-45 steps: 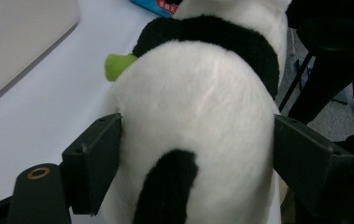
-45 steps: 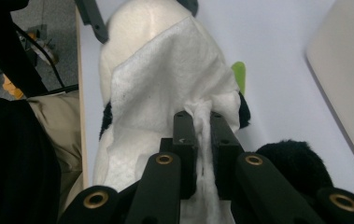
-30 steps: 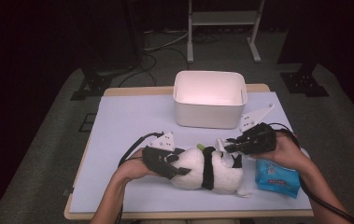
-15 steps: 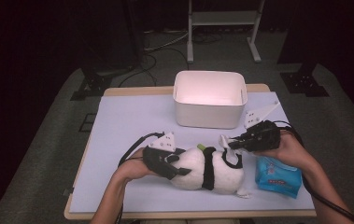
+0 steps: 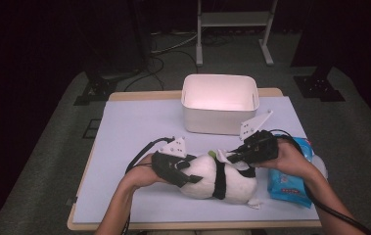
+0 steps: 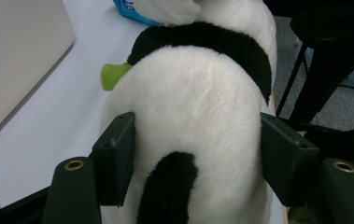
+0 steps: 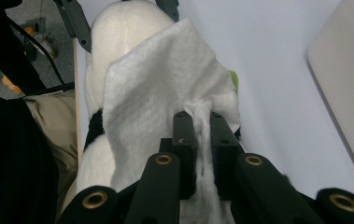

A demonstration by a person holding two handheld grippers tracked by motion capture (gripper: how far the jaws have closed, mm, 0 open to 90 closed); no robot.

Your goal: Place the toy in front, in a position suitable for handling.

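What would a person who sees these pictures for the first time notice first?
First comes the black-and-white plush panda lying near the front of the table, clamped at one end by the left gripper. Next, the right gripper pinches a white wipe draped over the panda. Behind them stands a white bin, and a blue wipes pack lies at the right.
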